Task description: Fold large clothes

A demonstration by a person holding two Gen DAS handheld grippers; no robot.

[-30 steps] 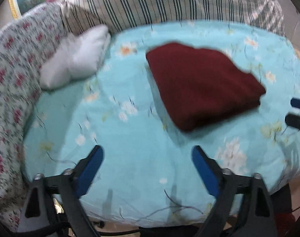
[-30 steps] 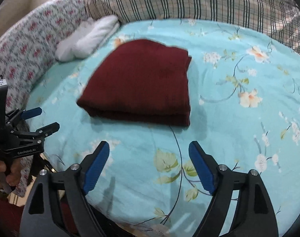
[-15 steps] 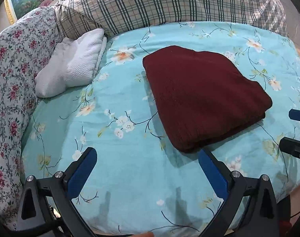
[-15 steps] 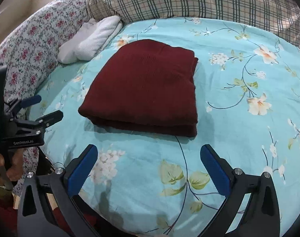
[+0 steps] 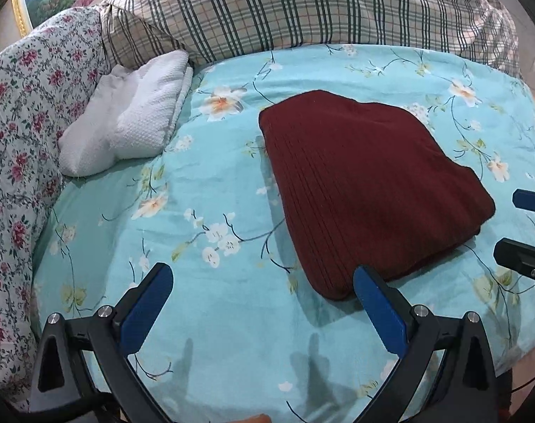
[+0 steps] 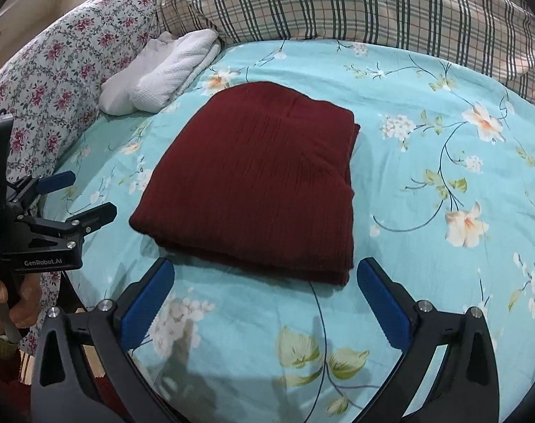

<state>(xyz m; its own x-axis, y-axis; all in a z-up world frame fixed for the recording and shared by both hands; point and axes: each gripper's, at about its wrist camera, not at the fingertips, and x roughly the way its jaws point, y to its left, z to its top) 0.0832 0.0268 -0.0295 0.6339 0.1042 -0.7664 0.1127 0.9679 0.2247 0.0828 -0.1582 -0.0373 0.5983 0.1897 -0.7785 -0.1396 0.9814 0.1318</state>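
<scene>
Resting folded on the bed [image 6: 426,81], the maroon garment [image 6: 260,183] looks finished; both grippers [image 5: 263,303] [image 6: 265,296] hover, jaws wide, empty; next: withdraw.

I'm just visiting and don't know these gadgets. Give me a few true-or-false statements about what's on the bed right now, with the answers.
1. The dark red garment lies folded flat on the floral turquoise bedsheet. True.
2. The right gripper is clamped on the garment. False: its jaws stand wide open, with nothing between them, short of the garment's near edge.
3. A white textured towel lies beside the plaid pillow. True.
4. The white towel rests on top of the red garment. False: the two lie apart, with bare sheet between them.
5. The left gripper is open and holds nothing. True.
6. The pillow at the head of the bed is plain blue. False: it is plaid.
</scene>
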